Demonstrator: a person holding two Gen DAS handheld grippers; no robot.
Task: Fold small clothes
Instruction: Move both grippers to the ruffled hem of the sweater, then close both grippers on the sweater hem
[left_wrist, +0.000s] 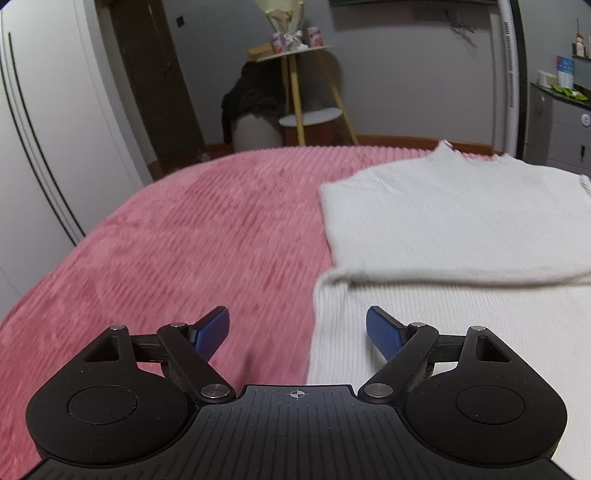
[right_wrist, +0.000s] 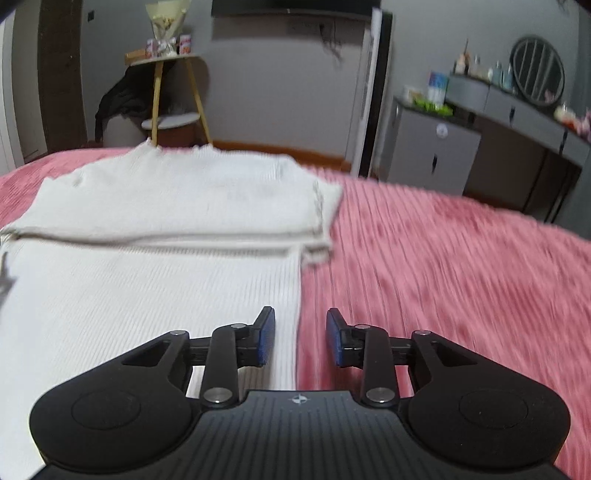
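home bedroom, pink bedspread (left_wrist: 166, 240), dresser (right_wrist: 517, 147)

Left gripper (left_wrist: 297, 334), right gripper (right_wrist: 300, 338): black ribbed bodies; blue pads; silver pivot screws.

Pink ribbed blanket (left_wrist: 184, 229), wooden side table (left_wrist: 295, 55), grey cabinet (right_wrist: 432, 155).
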